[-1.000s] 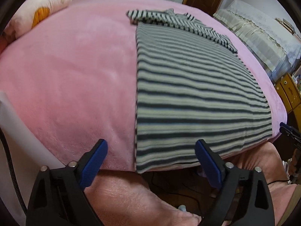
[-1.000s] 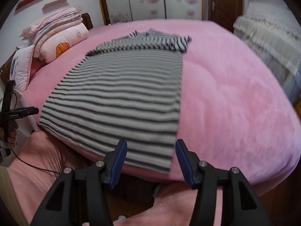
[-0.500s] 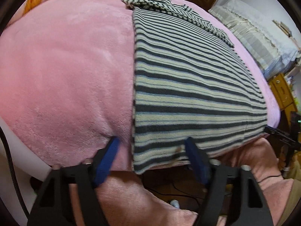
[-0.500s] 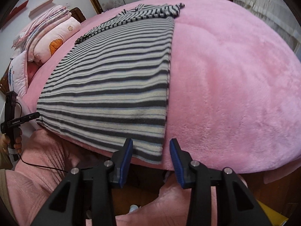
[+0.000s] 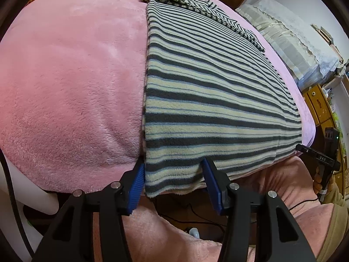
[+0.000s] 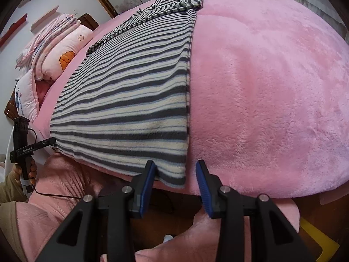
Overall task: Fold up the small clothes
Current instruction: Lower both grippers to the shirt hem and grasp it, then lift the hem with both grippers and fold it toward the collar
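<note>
Straddling the near-left hem corner of the striped garment, the left gripper is held open; the near-right corner is bracketed by the right gripper, also unclenched. The garment is spread flat on the pink blanket, sleeves folded at the far end.

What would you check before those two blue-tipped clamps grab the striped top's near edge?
1. Left gripper open: ok.
2. Right gripper open: ok.
3. Left one straddles the striped top's near-left corner: ok.
4. Right one straddles the near-right corner: ok.
5. Top lies flat on the pink blanket, sleeves folded in at the far end: ok.
6. Fingers would catch every hem layer: cannot tell.
</note>
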Demonstrator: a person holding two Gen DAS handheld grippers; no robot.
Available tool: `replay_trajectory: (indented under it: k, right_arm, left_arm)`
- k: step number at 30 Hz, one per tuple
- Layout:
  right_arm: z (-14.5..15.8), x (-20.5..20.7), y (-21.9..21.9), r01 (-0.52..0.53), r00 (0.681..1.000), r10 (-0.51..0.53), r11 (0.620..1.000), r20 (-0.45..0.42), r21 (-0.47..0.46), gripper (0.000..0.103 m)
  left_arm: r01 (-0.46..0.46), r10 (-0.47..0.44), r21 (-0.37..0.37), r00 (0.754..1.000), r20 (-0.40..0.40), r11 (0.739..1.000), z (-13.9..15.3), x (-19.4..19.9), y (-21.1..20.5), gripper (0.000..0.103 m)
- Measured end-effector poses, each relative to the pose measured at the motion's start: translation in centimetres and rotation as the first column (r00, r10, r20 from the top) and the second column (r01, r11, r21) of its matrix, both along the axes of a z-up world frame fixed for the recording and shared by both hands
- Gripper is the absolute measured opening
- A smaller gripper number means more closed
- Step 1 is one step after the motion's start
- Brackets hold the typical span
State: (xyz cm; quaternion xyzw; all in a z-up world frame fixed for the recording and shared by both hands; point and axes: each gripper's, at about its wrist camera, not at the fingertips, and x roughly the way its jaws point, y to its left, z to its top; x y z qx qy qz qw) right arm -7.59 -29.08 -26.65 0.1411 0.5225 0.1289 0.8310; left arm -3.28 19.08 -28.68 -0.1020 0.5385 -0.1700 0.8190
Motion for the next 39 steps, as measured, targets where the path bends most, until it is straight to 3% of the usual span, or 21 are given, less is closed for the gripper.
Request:
replay_trajectory:
  k: [4,7,10,11,12,17,22,26,30,35,39]
  right_arm:
    - [0.0,0.0,-0.3,0.009,1.000,-0.009,1.000,0.000,0.024,0.039]
    - [0.1,0.0,-0.4,0.009,1.000,-0.009,0.999,0.005,0.037,0.033]
    - [0.1,0.3,-0.2,-0.011,1.000,0.011,0.998,0.003,0.054,0.012]
    - [0.1,0.3,0.0,-0.017,1.000,0.017,0.999,0.001,0.051,0.010]
    - [0.1,0.4,0.2,-0.019,1.000,0.019,0.999,0.003,0.045,0.010]
    - [1.3,0.0,0.7,-0.033,0.999,0.032,0.999,0.036,0.030,0.008]
    - [3.5,-0.6,1.0,-0.058,0.993,0.053,0.997,0.105,0.050,0.007]
    - [6.6,-0.4,0.2,-0.058,0.981,0.034,0.991,0.189,0.121,0.007]
    - [10.1,0.7,-1.0,-0.049,0.962,-0.008,0.978,0.273,0.201,0.007]
    - [14.2,3.4,-1.9,-0.037,0.929,-0.062,0.965,0.365,0.258,0.007]
    - [16.8,7.3,-3.2,-0.003,0.905,-0.122,0.957,0.409,0.291,0.007]
  left_arm:
    - [-0.004,0.004,0.000,1.000,-0.001,1.000,0.1,-0.2,-0.5,0.050]
    - [-0.001,0.001,-0.008,1.000,-0.012,1.000,0.0,-0.3,-0.6,0.044]
    - [0.006,-0.006,-0.006,1.000,-0.026,1.000,-0.2,-0.3,-0.8,0.028]
    - [0.011,-0.011,-0.005,1.000,-0.030,1.000,-0.2,-0.3,-0.9,0.017]
    - [0.015,-0.016,-0.006,0.999,-0.034,1.000,-0.3,-0.3,-1.0,0.013]
    - [0.033,-0.032,0.004,0.999,-0.010,0.999,1.1,-0.9,-1.7,0.010]
    - [0.023,-0.019,-0.086,0.999,0.050,0.996,3.7,-1.6,-1.4,0.010]
    - [-0.041,0.067,-0.252,0.993,0.094,0.967,6.1,-1.4,-0.3,0.010]
    - [-0.091,0.162,-0.401,0.976,0.148,0.911,9.3,-0.3,0.4,0.010]
    - [-0.140,0.268,-0.476,0.940,0.213,0.868,13.5,3.2,0.3,0.010]
    - [-0.220,0.362,-0.473,0.902,0.234,0.853,16.2,8.2,1.3,0.010]
